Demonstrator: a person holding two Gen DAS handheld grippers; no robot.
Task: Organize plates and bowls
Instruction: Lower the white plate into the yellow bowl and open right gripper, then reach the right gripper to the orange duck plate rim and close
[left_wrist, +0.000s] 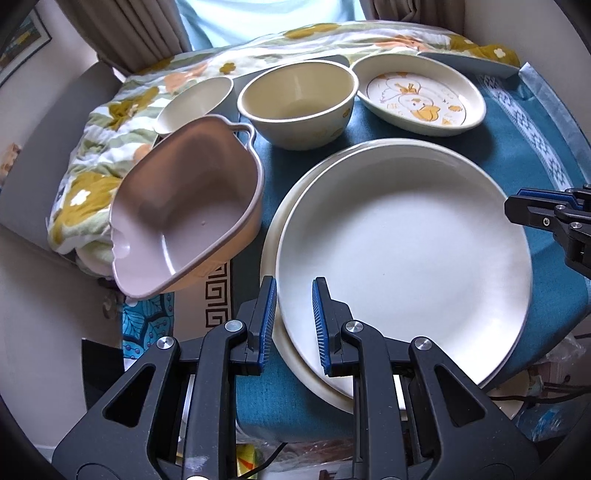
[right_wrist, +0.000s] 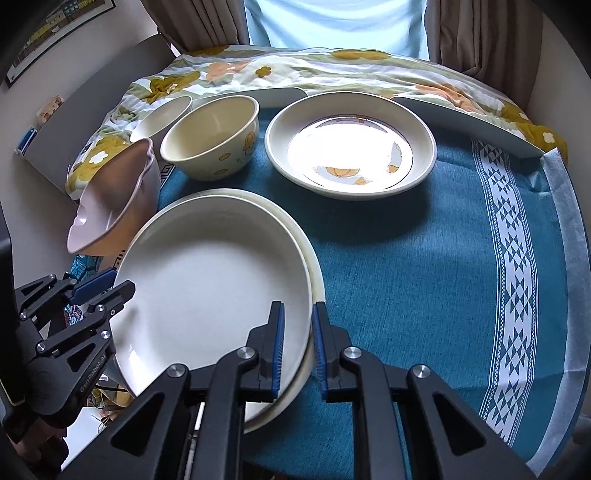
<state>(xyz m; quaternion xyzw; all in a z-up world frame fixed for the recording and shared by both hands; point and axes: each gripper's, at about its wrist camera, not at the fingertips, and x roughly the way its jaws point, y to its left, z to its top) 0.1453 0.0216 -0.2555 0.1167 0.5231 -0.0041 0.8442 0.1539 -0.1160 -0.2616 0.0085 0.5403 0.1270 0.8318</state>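
1. At the near edge of the table (right_wrist: 424, 258), w/ its teal woven cloth: two big white plates stacked. Top plate (left_wrist: 402, 258) is held from both sides; bottom plate (right_wrist: 316, 273) peeks out as a cream crescent under it.
2. Left claw (left_wrist: 293, 317) sits at approx 7 o'clock on the top plate's rim, narrow, pads on either side of the rim – holding it. Right claw (right_wrist: 298, 350) is at approx 4 o'clock on the same rim, also narrow & clamped on it.
3. Why two grips: prob. a wide, glossy, slippery plate is steadier pinched on opposite sides; a one-sided pinch would let it tip. Looks like the stacking step – top plate a bit off-centre over the lower one, so likely being nudged to nest.
4. Materials: plates smooth glazed ceramic, shallow, round, raised rims. Claw pads blue, ribbed, prob. rubbery for bite on glaze.
5. At 10 o'clock from the stack: pink bowl (left_wrist: 184, 214), matte, plastic-looking, squarish w/ a loop handle, tilted half off the table edge against the flowered quilt (right_wrist: 295, 70).
6. At 12 o'clock: cream bowl (left_wrist: 299, 103), deep, round, flower print outside; small bowl (left_wrist: 195, 103) just beside it, leaning.
7. At 1 o'clock: oval dish (left_wrist: 421, 96) w/ a duck picture, glossy, shallow. These aren't sorted yet.
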